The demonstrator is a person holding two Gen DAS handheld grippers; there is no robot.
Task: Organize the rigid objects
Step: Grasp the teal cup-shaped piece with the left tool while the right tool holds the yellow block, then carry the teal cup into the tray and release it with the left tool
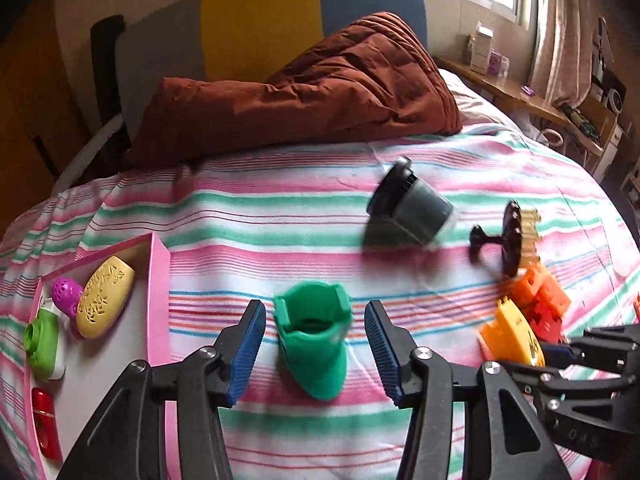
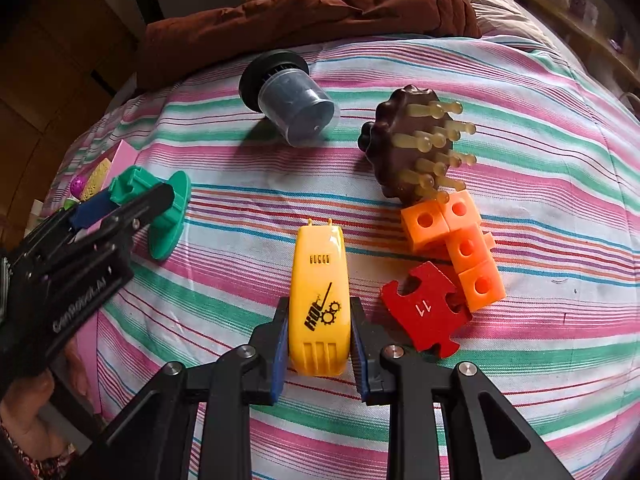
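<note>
Right gripper angled steeply down, clamped on one yellow toy lying on the striped bedsheet. Left gripper tilted down, jaws spread, one green piece loose between them. Beyond the right gripper: one red puzzle piece, four orange cubes, one brush, one grey cup.

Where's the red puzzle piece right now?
In the right wrist view, the red puzzle piece lies on the striped sheet, right of the yellow case, touching the orange blocks.
</note>
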